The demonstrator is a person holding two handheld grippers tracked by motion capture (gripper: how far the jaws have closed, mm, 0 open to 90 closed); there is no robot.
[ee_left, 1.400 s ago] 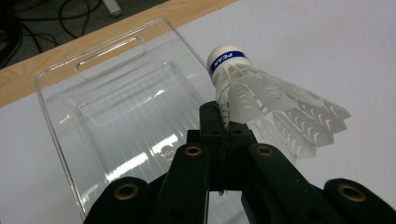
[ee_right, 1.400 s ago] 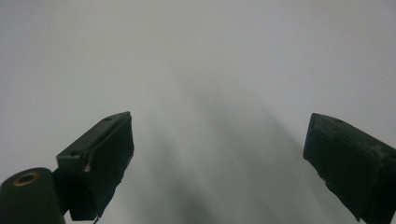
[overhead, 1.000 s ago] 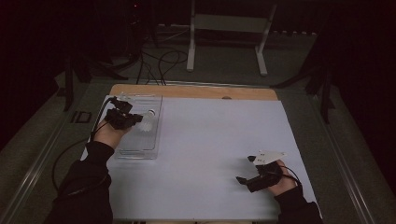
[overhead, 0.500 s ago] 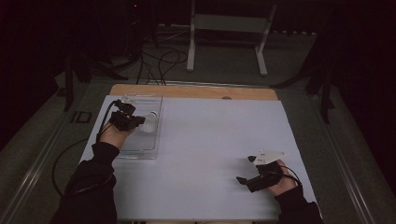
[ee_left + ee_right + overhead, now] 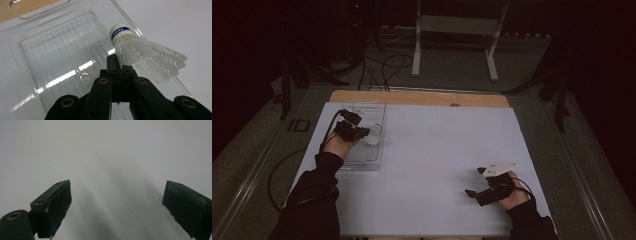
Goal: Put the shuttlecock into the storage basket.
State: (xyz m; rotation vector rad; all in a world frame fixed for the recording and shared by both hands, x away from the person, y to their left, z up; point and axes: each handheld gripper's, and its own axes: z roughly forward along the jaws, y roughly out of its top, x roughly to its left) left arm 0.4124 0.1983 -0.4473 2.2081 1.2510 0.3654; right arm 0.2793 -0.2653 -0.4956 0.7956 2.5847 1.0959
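Note:
A white shuttlecock (image 5: pixel 140 51) with a blue band on its cork hangs above the clear plastic tray (image 5: pixel 55 57). My left gripper (image 5: pixel 119 65) is shut on the edge of its skirt. From above, the left gripper (image 5: pixel 358 131) holds the shuttlecock (image 5: pixel 373 135) over the right side of the tray (image 5: pixel 368 159) at the table's far left. My right gripper (image 5: pixel 475 182) rests near the front right of the table, its jaws wide apart with nothing between them. In the right gripper view the gripper (image 5: pixel 116 202) looks down on bare white surface.
A white sheet (image 5: pixel 432 150) covers the table, with a wooden strip (image 5: pixel 422 98) along the far edge. Cables (image 5: pixel 277 175) trail off the left side. A white stand (image 5: pixel 457 30) is on the floor beyond the table.
My left gripper has moved right and slightly toward me over the tray with the shuttlecock. The right gripper has stayed in place.

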